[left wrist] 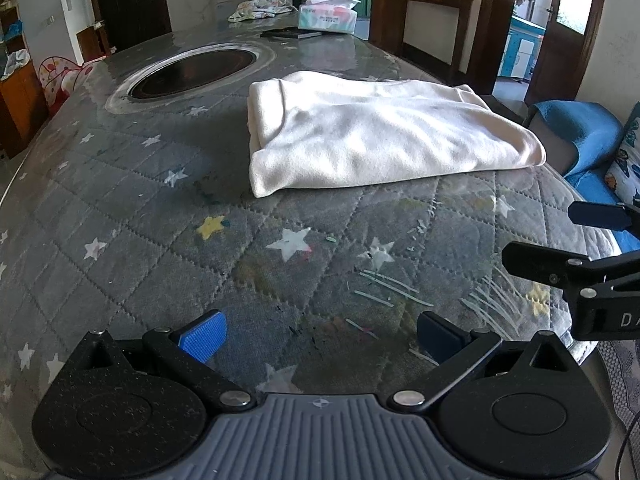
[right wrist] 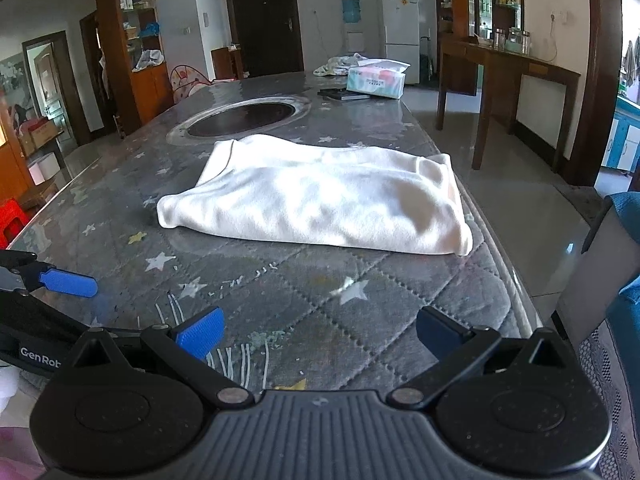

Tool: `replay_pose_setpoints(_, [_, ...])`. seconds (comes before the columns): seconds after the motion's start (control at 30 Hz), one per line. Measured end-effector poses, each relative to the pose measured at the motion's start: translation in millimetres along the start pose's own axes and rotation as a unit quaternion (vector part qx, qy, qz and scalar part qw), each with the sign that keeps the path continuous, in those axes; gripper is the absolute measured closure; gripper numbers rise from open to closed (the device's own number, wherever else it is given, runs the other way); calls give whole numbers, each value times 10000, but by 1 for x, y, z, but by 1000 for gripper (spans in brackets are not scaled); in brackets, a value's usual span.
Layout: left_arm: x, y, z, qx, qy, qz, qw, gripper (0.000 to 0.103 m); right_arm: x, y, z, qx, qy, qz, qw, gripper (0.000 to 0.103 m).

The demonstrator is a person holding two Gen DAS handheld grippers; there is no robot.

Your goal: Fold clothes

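A white garment (left wrist: 372, 132) lies folded into a rectangle on the grey star-patterned table cover (left wrist: 160, 220); it also shows in the right wrist view (right wrist: 320, 196), near the table's right edge. My left gripper (left wrist: 320, 336) is open and empty, hovering over the cover in front of the garment. My right gripper (right wrist: 320, 332) is open and empty, also short of the garment. The right gripper's fingers (left wrist: 536, 260) show at the right edge of the left wrist view. One blue pad of the left gripper (right wrist: 68, 283) shows at the left of the right wrist view.
A round dark inset (left wrist: 192, 72) sits in the table beyond the garment. A tissue box (left wrist: 328, 16), a dark flat item (left wrist: 288, 33) and a crumpled cloth (left wrist: 260, 8) lie at the far end. A blue sofa (left wrist: 580, 136) stands right; a wooden side table (right wrist: 508, 68) stands beyond.
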State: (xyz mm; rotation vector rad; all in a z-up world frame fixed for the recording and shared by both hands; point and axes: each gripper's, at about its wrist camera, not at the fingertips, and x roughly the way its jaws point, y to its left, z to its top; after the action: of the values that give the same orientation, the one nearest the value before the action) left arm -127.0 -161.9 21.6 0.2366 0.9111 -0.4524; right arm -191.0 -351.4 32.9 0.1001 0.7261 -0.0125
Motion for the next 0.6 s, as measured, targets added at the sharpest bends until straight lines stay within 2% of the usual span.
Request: replay_pose_setpoints(0.6, [-6, 4, 12, -32, -156, 185, 9997, 0, 9, -1, 5, 8, 92, 96, 9999, 0])
